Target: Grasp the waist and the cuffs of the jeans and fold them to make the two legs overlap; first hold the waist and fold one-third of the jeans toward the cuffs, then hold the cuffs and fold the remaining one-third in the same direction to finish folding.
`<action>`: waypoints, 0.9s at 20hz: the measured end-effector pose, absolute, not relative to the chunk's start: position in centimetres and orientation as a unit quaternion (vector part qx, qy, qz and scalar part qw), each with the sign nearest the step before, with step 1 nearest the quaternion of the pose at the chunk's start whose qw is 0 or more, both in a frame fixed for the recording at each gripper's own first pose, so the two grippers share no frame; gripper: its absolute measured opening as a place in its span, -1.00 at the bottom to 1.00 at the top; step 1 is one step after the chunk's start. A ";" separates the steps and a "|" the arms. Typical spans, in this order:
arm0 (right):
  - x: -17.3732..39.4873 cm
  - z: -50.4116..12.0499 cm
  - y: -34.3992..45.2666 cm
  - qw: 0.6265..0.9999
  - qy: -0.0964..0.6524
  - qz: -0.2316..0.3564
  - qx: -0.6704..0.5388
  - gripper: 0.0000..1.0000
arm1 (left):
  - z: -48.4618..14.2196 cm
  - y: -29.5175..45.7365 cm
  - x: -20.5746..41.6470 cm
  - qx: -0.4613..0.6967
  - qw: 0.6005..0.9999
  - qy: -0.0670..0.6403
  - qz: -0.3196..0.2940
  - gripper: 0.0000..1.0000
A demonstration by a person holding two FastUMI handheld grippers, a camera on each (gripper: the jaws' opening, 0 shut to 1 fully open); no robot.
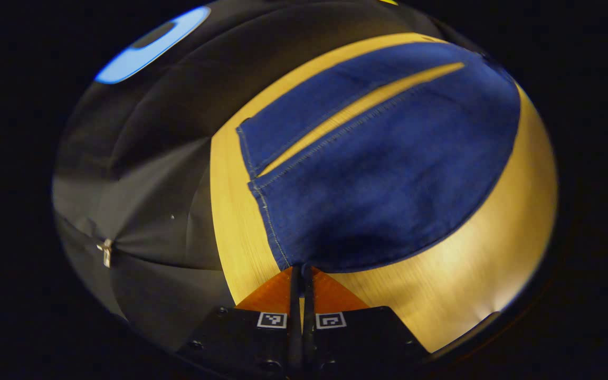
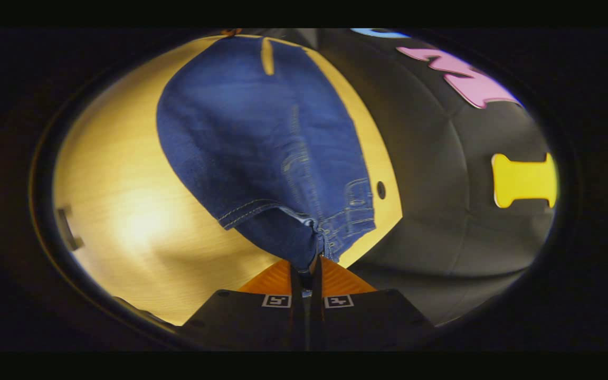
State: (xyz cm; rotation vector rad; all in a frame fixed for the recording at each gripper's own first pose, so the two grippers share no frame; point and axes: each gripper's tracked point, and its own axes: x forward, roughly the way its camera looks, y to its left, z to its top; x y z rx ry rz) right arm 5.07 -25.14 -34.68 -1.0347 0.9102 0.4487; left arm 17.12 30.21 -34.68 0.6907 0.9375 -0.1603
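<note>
Left tongs [image 1: 302, 272] pinched on the cuff edge of the jeans [image 1: 383, 174], near leg. Jeans lie flat on the counter [image 1: 473, 264], legs still side by side with a gap between. Right tongs [image 2: 312, 266] closed on the waist corner, denim lifted slightly, as far as the blur allows. Leg overlap just starting; both thirds-folds remain.

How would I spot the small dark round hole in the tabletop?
Start at the wooden table, then the blue jeans spread across it. Beside their waistband, near the table's edge, sits the dark round hole, the one mark breaking the bare wood there.
</note>
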 end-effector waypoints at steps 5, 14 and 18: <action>12.6 -30.8 -24.4 0.816 0.453 0.169 -0.317 -0.84 | -27.5 28.3 23.1 0.124 0.888 0.441 -0.042 -0.89; 23.6 -29.3 -25.0 0.861 0.507 0.014 -0.019 -0.84 | -15.8 29.5 28.8 -0.093 0.877 0.471 0.003 -0.89; 25.7 -30.8 -25.5 0.852 0.515 -0.047 0.082 -0.75 | -13.9 30.9 30.3 -0.145 0.868 0.474 0.033 -0.88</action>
